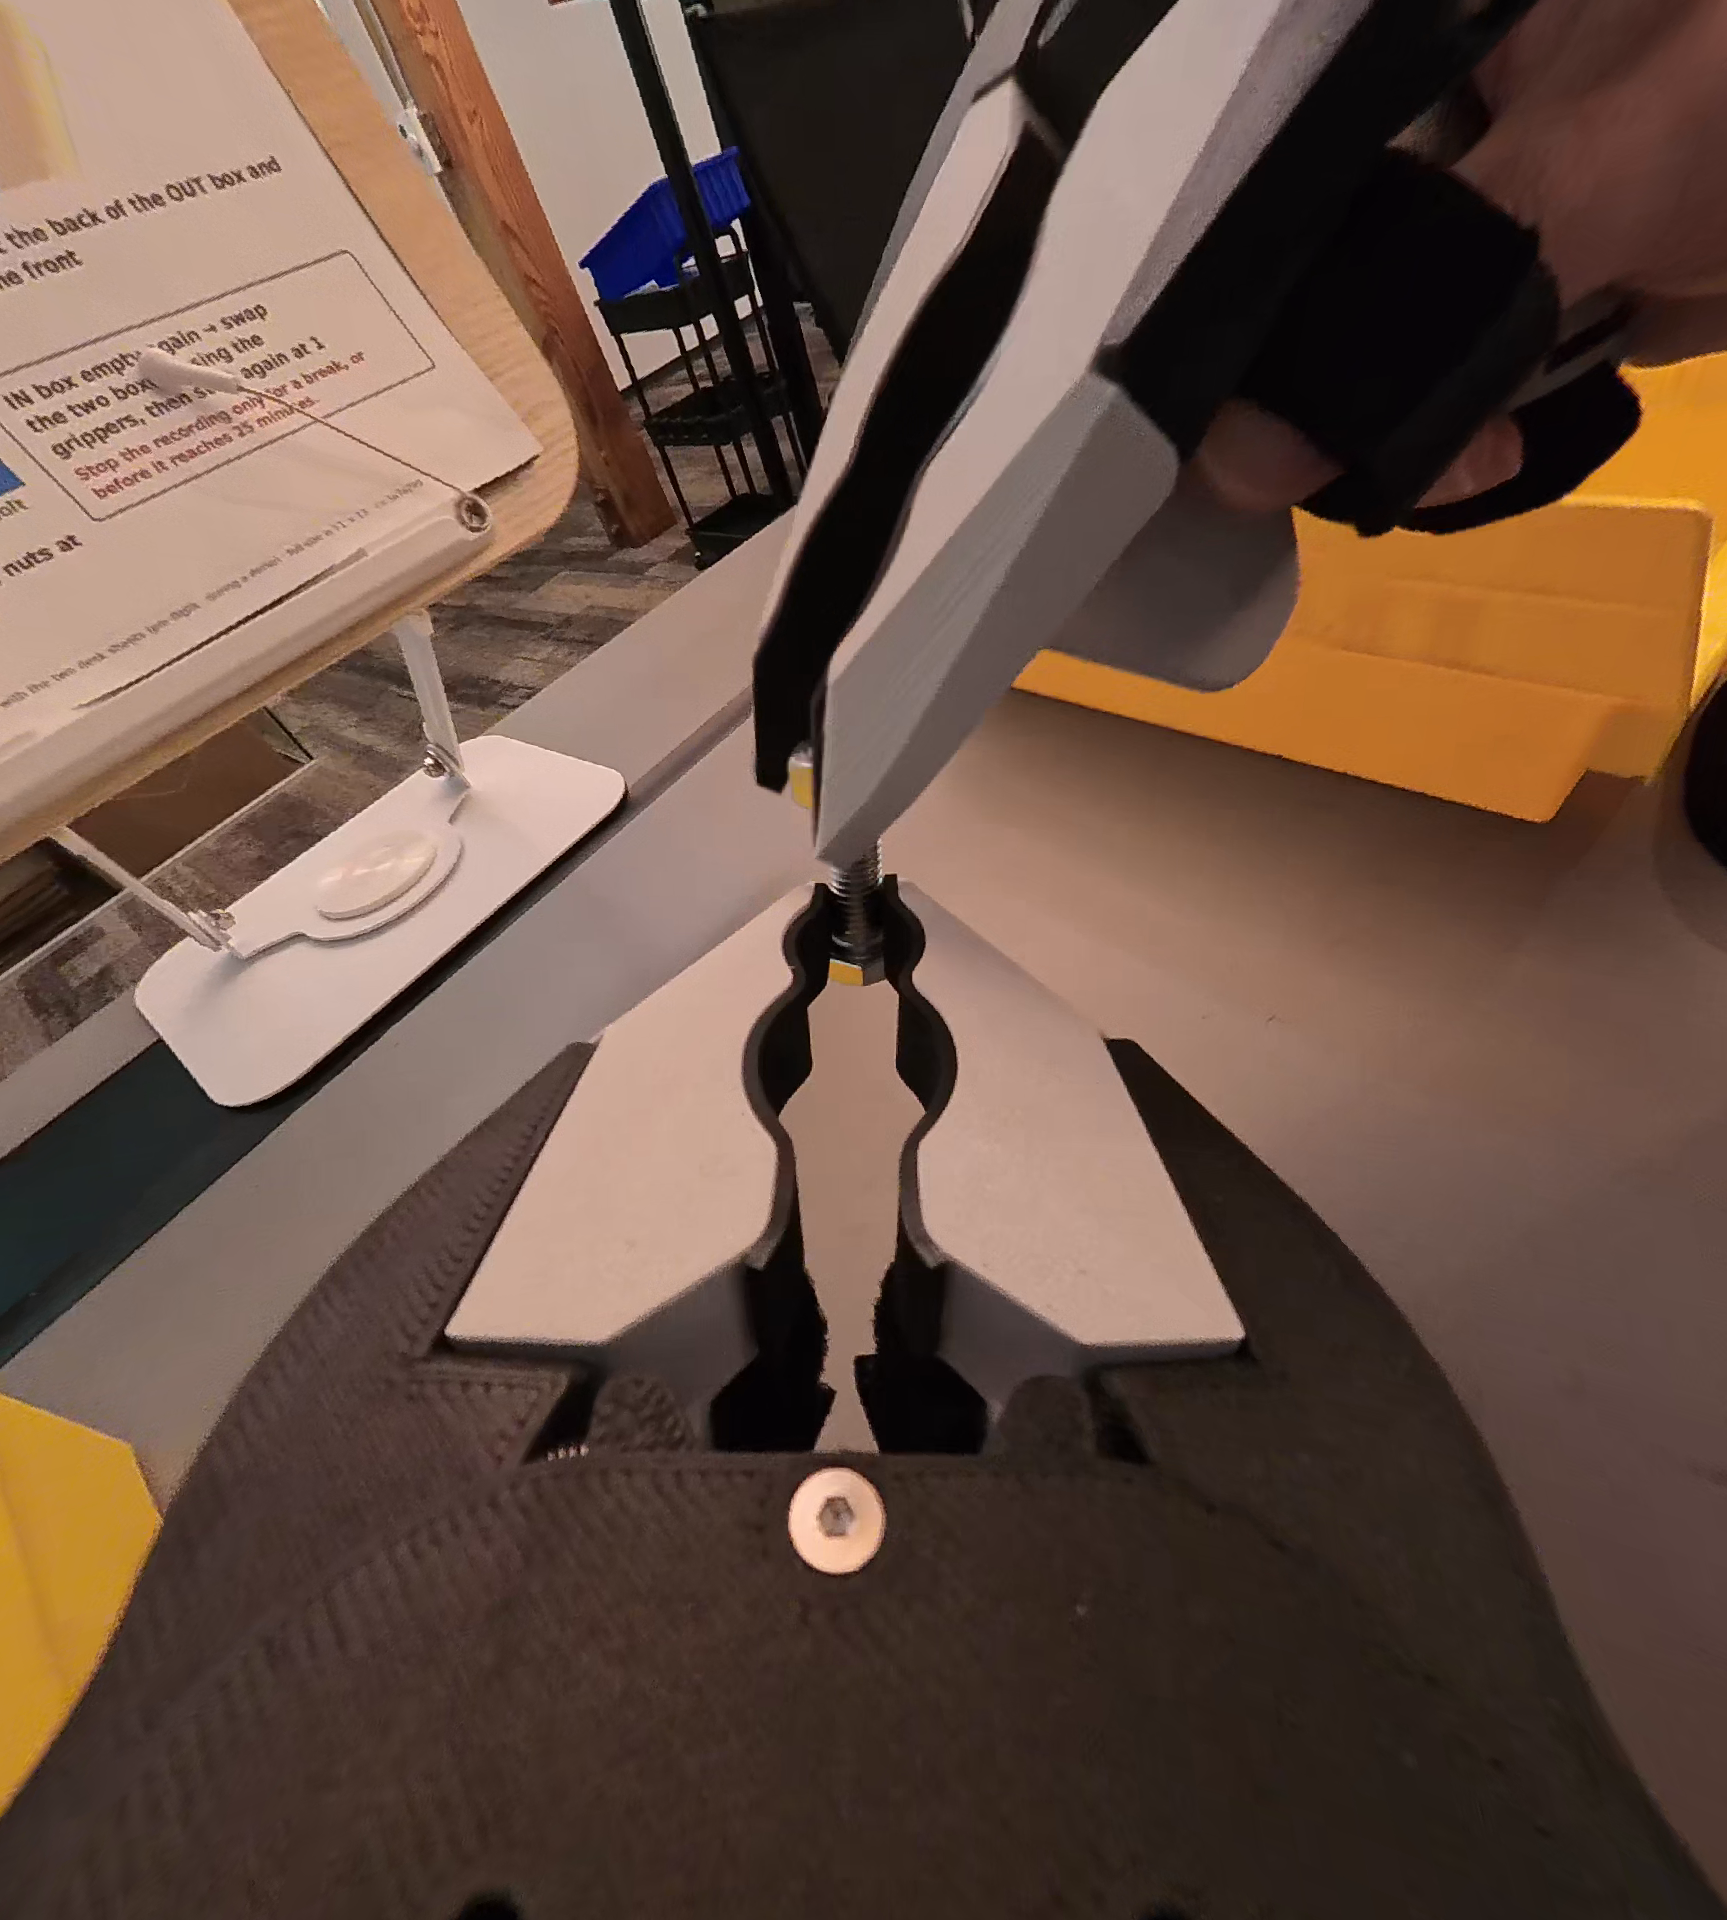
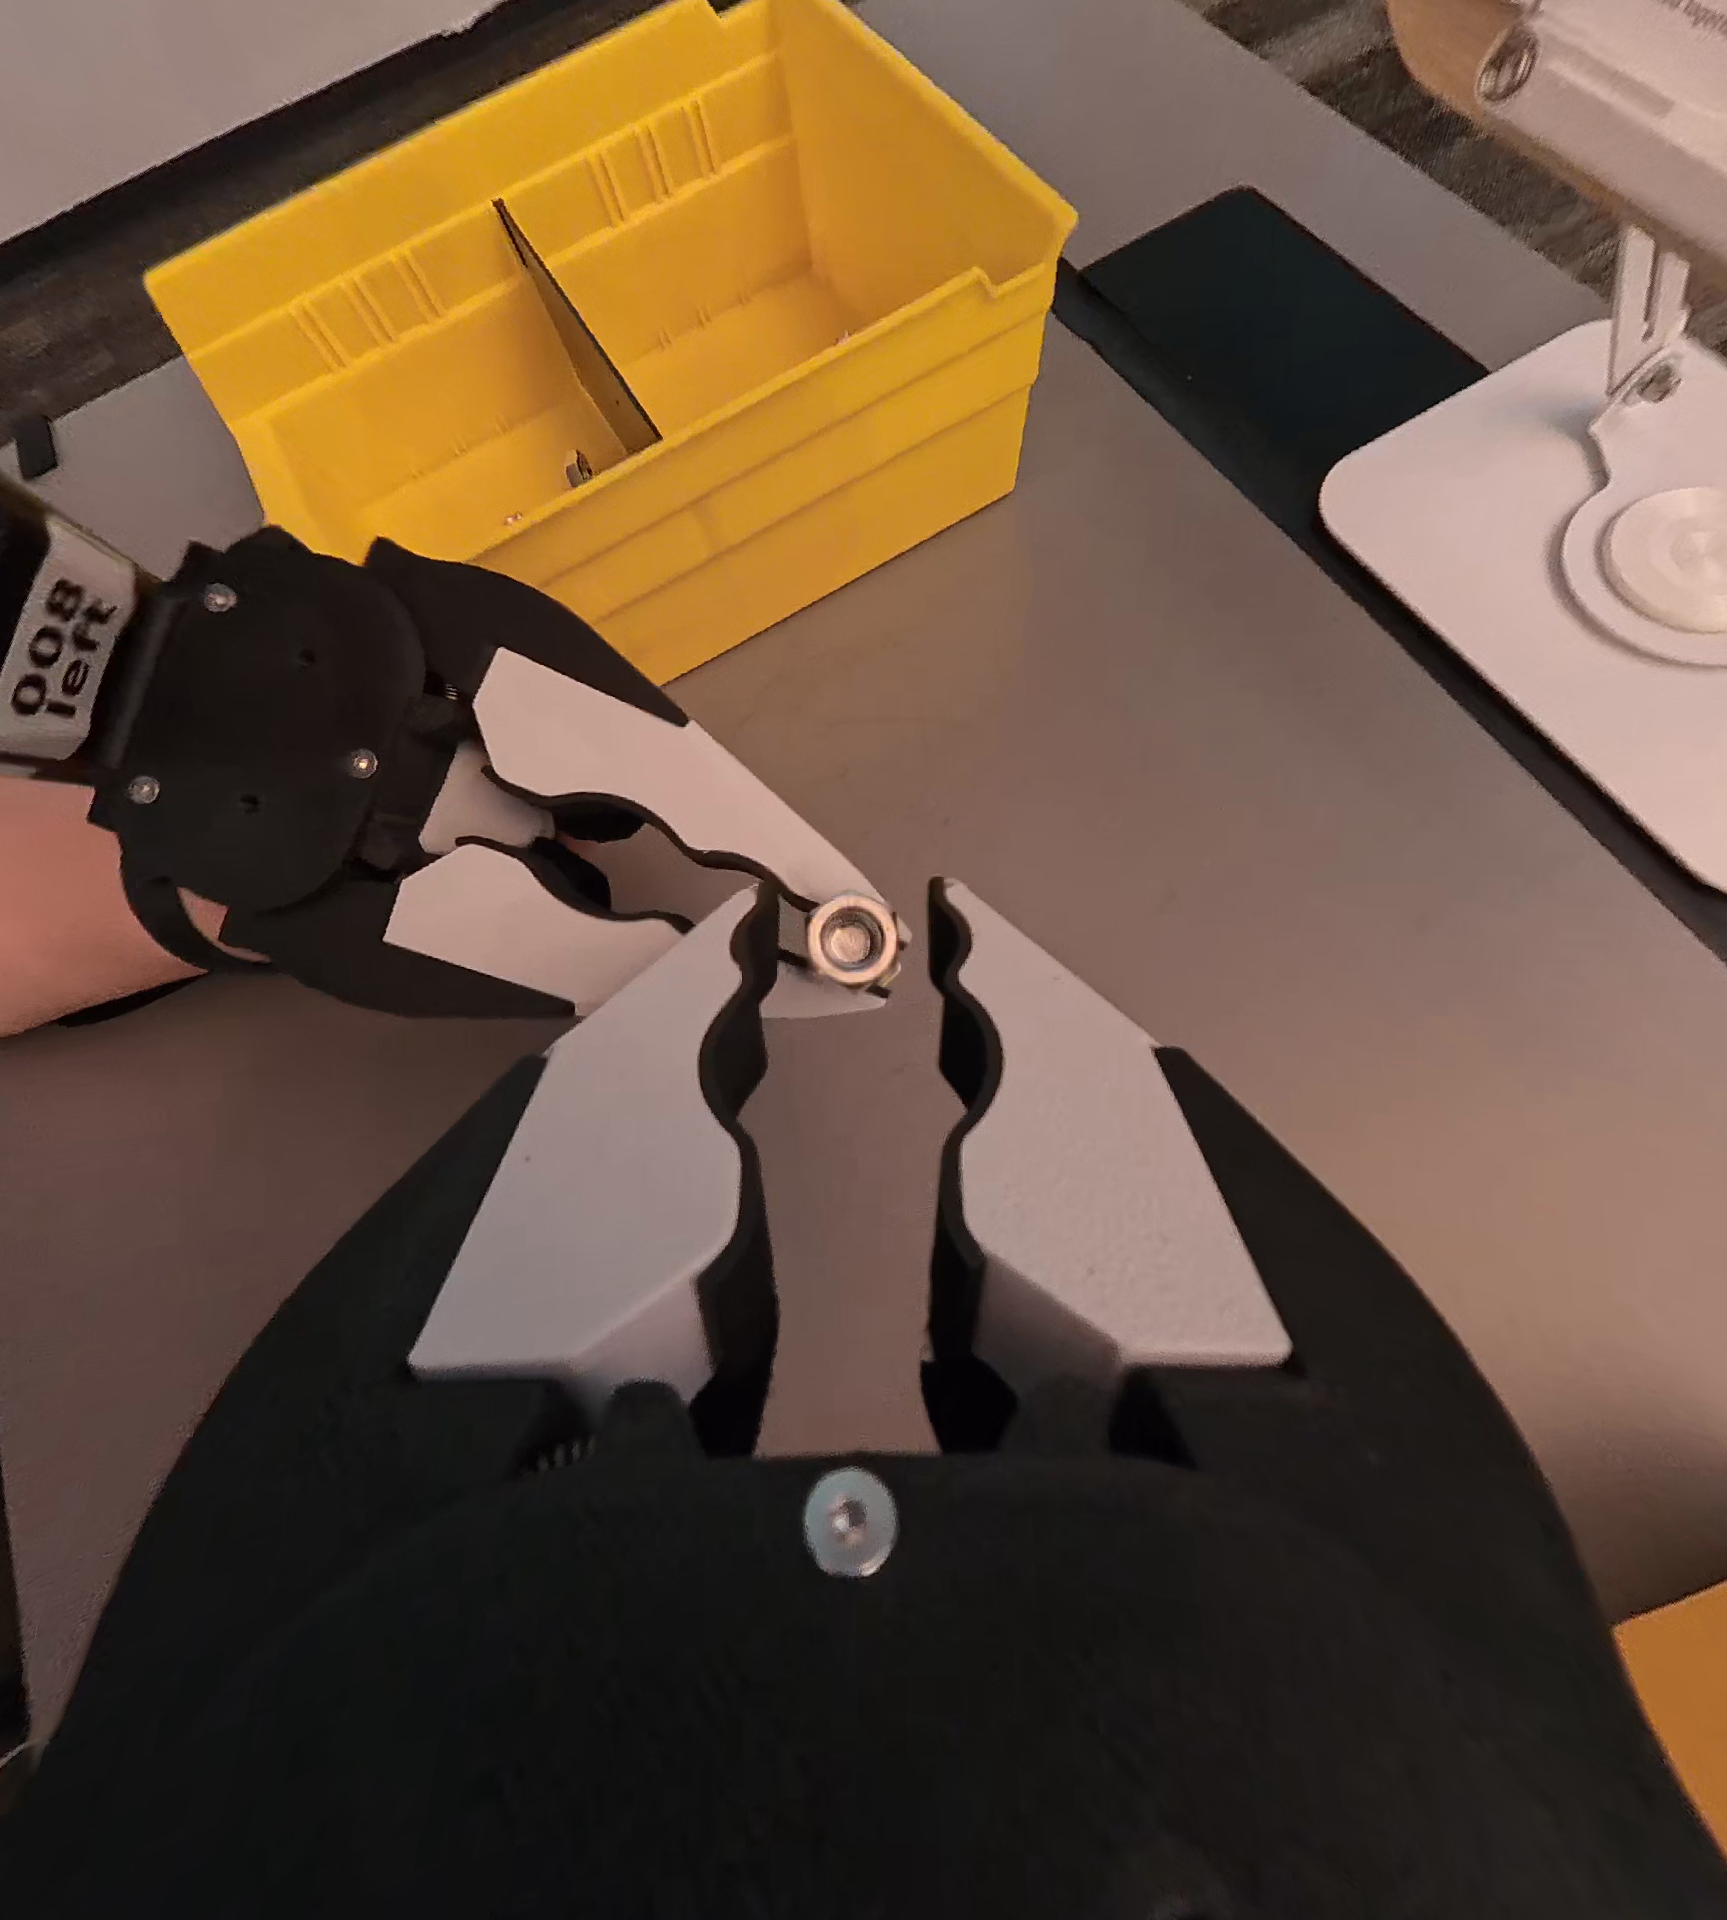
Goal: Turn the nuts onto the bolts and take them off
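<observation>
My left gripper (image 1: 854, 925) is shut on the head end of a steel bolt (image 1: 851, 891) and holds it upright above the grey table (image 1: 1306, 1091). A steel nut (image 2: 851, 940) sits on the bolt's top end; in the left wrist view the nut (image 1: 800, 775) shows between the right gripper's tips. My right gripper (image 2: 848, 896) comes down from above, its jaws apart on either side of the nut without closing on it. The right gripper (image 1: 805, 800) and the hand holding it fill the upper right of the left wrist view. The left gripper (image 2: 843, 961) shows from the side in the right wrist view.
A yellow bin (image 2: 838, 436) with a divider and a few small parts stands at the table's far side. Another yellow bin (image 1: 1461, 644) is behind the right gripper. A white stand base (image 2: 1617, 623) holds a wooden board with an instruction sheet (image 1: 163, 364). The tips of both grippers are at nearly the same place.
</observation>
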A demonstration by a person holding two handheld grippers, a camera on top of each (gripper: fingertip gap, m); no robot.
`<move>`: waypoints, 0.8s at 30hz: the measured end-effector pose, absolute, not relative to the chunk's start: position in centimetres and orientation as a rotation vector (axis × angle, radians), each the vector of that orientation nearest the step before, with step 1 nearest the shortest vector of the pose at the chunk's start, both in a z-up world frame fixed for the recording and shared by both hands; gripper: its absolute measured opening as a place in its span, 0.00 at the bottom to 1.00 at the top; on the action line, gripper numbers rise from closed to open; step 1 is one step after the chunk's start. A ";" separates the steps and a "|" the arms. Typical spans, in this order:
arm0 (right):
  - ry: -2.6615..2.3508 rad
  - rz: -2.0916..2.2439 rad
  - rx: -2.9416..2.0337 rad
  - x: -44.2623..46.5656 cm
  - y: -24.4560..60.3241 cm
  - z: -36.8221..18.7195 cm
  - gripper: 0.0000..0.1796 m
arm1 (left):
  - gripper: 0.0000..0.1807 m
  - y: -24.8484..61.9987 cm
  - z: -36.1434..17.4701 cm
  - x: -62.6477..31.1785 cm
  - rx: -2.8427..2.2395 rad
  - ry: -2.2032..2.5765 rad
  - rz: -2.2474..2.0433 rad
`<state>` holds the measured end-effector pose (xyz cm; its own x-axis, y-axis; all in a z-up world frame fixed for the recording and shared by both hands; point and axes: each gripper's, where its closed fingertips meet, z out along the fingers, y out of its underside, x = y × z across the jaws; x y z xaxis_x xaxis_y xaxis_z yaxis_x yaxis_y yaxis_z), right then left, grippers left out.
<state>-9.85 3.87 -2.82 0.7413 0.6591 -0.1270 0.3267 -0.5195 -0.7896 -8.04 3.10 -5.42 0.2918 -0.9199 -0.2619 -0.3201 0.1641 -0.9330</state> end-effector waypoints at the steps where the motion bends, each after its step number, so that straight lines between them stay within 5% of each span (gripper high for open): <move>1: -0.762 0.528 -2.119 -9.8 3.8 -2.4 0.18 | 0.04 3.1 -5.3 -8.1 -1.391 1.243 -0.662; 8: -1.161 0.421 -1.821 -9.2 1.6 -0.3 0.35 | 0.04 2.9 -2.9 -8.7 -1.341 1.119 -0.847; 24: -1.191 0.476 -1.816 -11.0 0.9 -0.5 0.29 | 0.04 2.8 -2.7 -8.7 -1.315 1.136 -0.809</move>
